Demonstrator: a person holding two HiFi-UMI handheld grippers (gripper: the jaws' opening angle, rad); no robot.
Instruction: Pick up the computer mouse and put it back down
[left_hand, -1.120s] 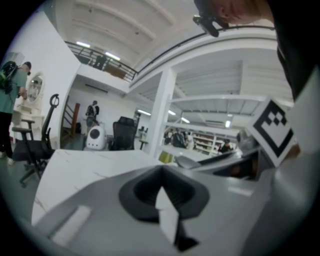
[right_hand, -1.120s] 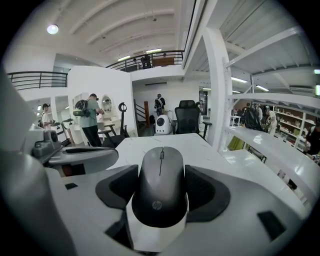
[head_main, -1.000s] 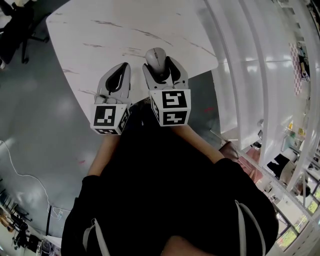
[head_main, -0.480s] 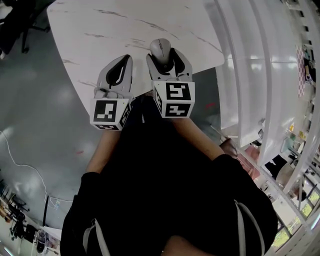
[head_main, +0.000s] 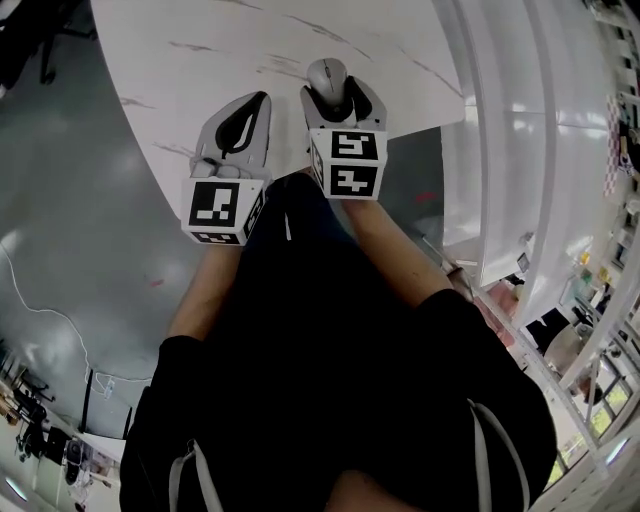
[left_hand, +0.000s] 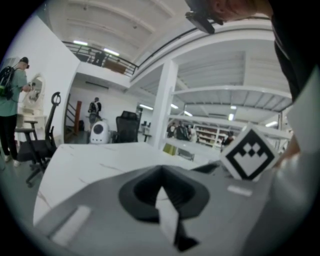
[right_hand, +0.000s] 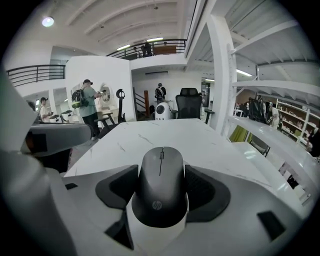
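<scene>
- Since the computer mouse (right_hand: 161, 182) sits between the two dark pads of the right gripper (head_main: 340, 95), with both jaws pressed against its sides, the grasp is made, and I judge the picking-up part as done or nearly done.
- The mouse points away from the person, with its wheel at the far end, and it is above the near part of the white marble table (head_main: 200, 60).
- What is left, as I judge it, is to bring the mouse down on the table, open the jaws and draw the right gripper back.
- The left gripper (head_main: 262, 98) hangs just beside the right one, over the same near part of the table. Its jaws are pressed together with nothing between them, so it takes no part in the hold.
- The underside of the mouse is hidden in every view, so I cannot tell if it is lifted clear of the table or touches it.
- In the right gripper view the gripper's own body covers the table surface directly below the mouse.
- In the head view the marker cube (head_main: 345, 165) of the right gripper covers the back part of that gripper, and the mouse shows only as a small grey shape.
- The people and chairs beyond the table are too small to describe well.
</scene>
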